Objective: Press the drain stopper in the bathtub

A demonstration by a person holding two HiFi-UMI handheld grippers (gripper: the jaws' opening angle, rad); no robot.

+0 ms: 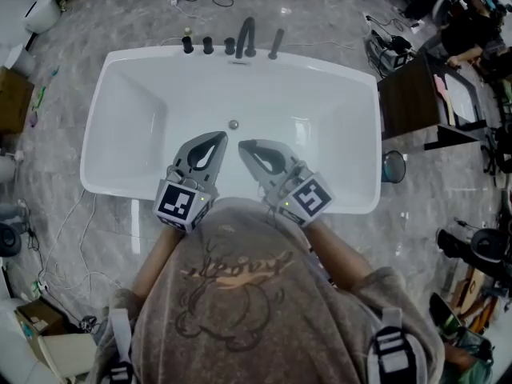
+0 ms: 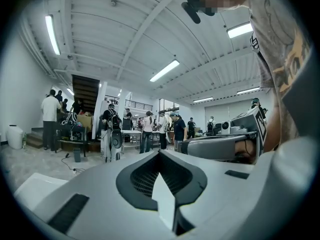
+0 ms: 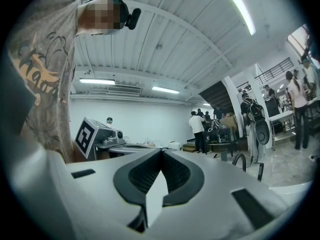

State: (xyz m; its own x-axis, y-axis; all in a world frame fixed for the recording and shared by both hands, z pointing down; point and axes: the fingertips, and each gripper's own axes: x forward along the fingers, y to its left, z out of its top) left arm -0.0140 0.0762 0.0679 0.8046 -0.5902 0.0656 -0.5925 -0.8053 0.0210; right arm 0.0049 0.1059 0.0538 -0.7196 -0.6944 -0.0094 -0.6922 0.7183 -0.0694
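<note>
A white bathtub (image 1: 120, 110) fills the middle of the head view, with a small round metal drain stopper (image 1: 234, 124) on its floor. My left gripper (image 1: 218, 139) is held over the tub's near side, tips together, just below and left of the stopper. My right gripper (image 1: 244, 146) is beside it, tips also together, just below the stopper. Neither touches the stopper. In both gripper views the jaws point up and outward into the room, met at the tips (image 2: 159, 153) (image 3: 161, 151) with nothing between them.
Black taps and a spout (image 1: 244, 38) line the tub's far rim. A dark wooden side table (image 1: 412, 98) and a small bin (image 1: 393, 166) stand right of the tub. Cables (image 1: 60, 238) trail on the marble floor at the left. People stand far off in the hall (image 2: 50, 119).
</note>
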